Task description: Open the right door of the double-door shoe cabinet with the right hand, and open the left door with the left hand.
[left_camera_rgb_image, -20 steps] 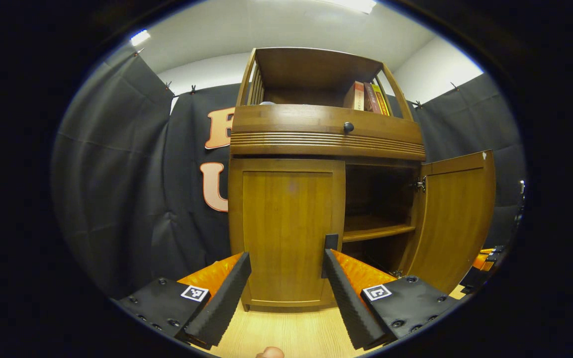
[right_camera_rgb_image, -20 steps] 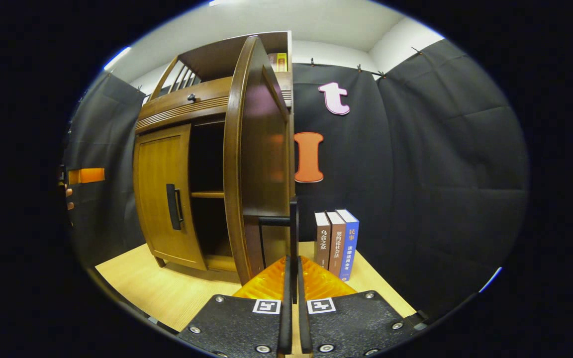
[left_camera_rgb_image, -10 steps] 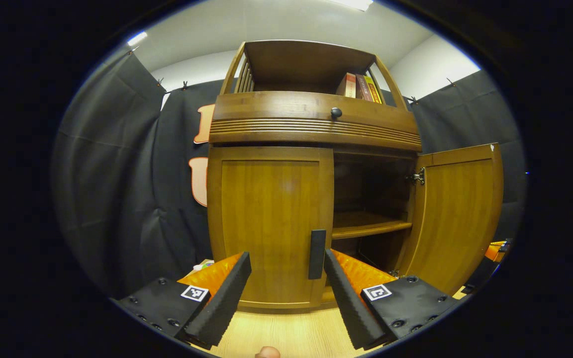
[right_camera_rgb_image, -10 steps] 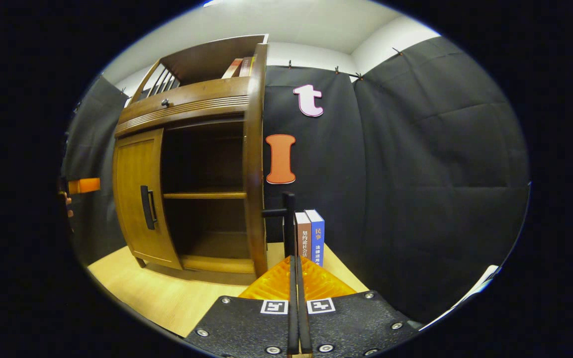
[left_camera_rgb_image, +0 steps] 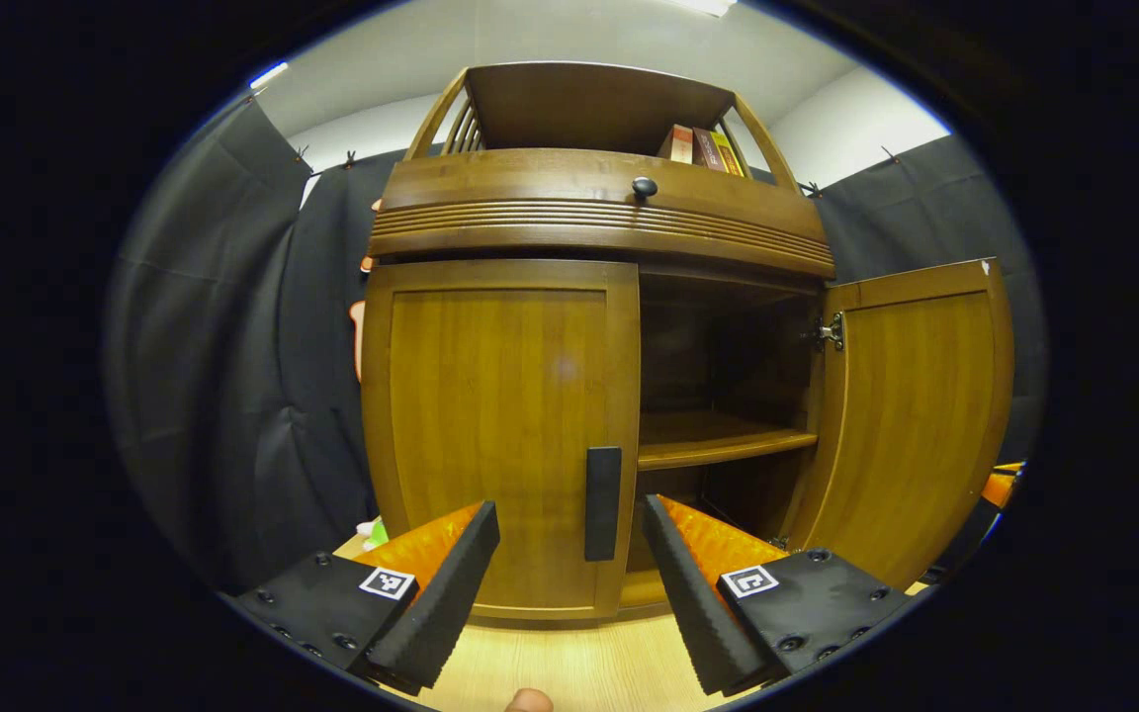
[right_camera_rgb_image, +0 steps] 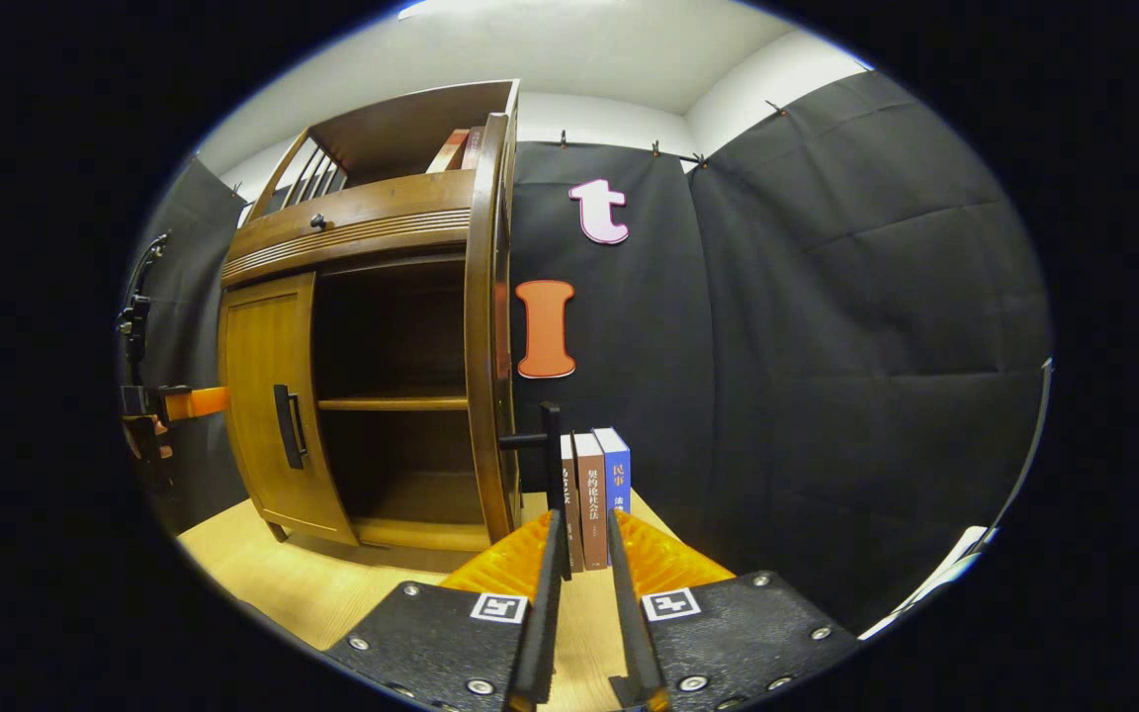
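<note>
Now the left door (left_camera_rgb_image: 500,435) of the shoe cabinet (left_camera_rgb_image: 599,213) stands shut in front of us in the left gripper view, and its dark vertical handle (left_camera_rgb_image: 602,502) sits at about 6 o'clock on the door's free edge. We judge the door stiff, hinged on its far side, and fairly light, so it should swing on a steady pull; the slim bar handle is the place to take it, pinched across its width, since the flat wood panel offers no grip. The left gripper (left_camera_rgb_image: 569,578) has its jaws spread wide, empty, with the handle between and just beyond them, not yet touched.

In the right gripper view the right door (right_camera_rgb_image: 486,326) stands swung out, edge-on to us at about 11 o'clock, and the shelf (right_camera_rgb_image: 392,402) inside is bare. Its handle (right_camera_rgb_image: 552,460) sticks out just ahead of the right gripper (right_camera_rgb_image: 584,554), whose jaws are parted a narrow way and hold nothing; the bar sits beyond the tips, apart from them as far as we can tell.

Further out, three books (right_camera_rgb_image: 594,489) stand upright on the tabletop (right_camera_rgb_image: 283,583) at 12 o'clock of the right jaws, against the black cloth wall (right_camera_rgb_image: 827,346). More books (left_camera_rgb_image: 698,148) lean in the open top shelf above a drawer knob (left_camera_rgb_image: 644,186)
</note>
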